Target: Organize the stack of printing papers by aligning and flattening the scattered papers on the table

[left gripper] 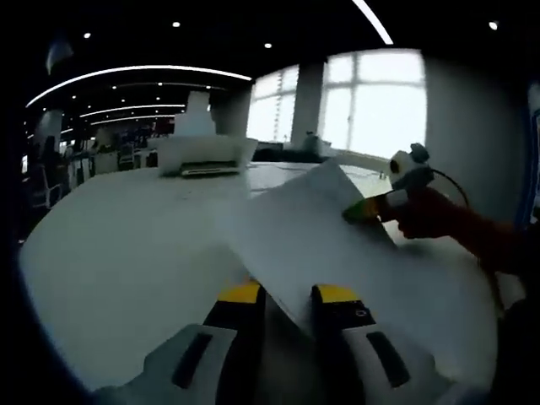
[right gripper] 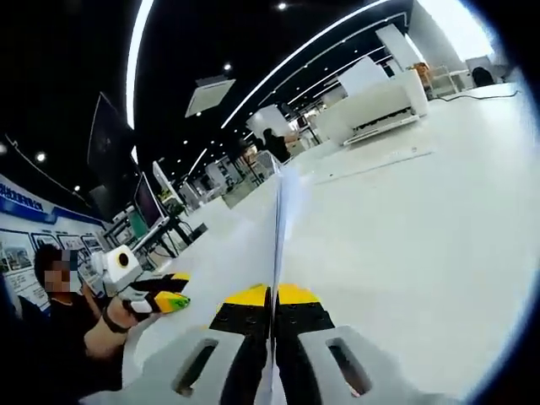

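Observation:
A white sheet of paper (left gripper: pixel 337 245) is held up off the white table (left gripper: pixel 126 245), tilted. My right gripper (left gripper: pixel 359 211), held by a hand in a red sleeve, is shut on the sheet's far edge. In the right gripper view the same sheet (right gripper: pixel 278 219) shows edge-on as a thin line, pinched in the right gripper (right gripper: pixel 272 295). My left gripper (left gripper: pixel 289 294) is open; the sheet's near corner dips between its yellow-tipped jaws. From the right gripper view, the left gripper (right gripper: pixel 169 291) sits low at the left in a person's hand, jaws apart.
A white printer (left gripper: pixel 202 152) stands at the table's far side, also visible as the printer (right gripper: pixel 375 105) at upper right. The tabletop (right gripper: pixel 422 236) spreads wide and white. Office desks and monitors stand beyond; bright windows (left gripper: pixel 371 110) lie behind.

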`<state>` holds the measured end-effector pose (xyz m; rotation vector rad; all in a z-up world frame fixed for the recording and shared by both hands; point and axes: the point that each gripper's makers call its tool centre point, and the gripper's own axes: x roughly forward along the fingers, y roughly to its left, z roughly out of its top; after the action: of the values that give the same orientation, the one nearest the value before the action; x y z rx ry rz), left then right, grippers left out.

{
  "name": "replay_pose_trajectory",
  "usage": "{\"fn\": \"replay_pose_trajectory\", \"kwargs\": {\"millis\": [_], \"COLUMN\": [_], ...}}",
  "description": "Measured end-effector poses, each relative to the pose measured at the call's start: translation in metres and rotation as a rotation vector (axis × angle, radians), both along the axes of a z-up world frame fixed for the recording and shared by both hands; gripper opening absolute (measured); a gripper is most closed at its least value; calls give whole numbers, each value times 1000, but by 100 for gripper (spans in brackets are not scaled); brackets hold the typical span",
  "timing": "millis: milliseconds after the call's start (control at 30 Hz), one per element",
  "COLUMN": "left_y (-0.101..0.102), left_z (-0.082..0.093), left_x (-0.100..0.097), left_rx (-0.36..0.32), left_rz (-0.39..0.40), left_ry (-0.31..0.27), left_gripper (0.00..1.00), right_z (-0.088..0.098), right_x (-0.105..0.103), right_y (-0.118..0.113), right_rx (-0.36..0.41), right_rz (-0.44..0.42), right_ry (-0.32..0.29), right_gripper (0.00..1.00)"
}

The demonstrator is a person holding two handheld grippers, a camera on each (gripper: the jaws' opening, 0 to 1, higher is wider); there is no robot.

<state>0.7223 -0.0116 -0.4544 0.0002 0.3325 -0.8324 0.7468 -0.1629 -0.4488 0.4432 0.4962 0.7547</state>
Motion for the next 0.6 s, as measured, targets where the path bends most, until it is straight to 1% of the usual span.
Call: {"fn": "replay_pose_trajectory", "kwargs": {"millis": [133,267,433,600], "left_y": [2,4,3,0], "left_z": [-1,-1,0,1], "left_x": [1,2,1,-4], "left_rx": [-5,-14,-27,-62], "left_rz": [8,14,8,-5], "left_ry": [-2,-10,-8,16], "left_gripper": [27,27,27,27], "right_z": [-5,-8,-9,-10], "right_x": [2,3,6,13], "right_y": [-3,-6,-4,-2], "right_rx": [-16,-12,-25,-43], "right_rz": [-9,-21,-19,-7], "right_ry": [2,10,5,0], "right_gripper": [0,0,0,0]}}
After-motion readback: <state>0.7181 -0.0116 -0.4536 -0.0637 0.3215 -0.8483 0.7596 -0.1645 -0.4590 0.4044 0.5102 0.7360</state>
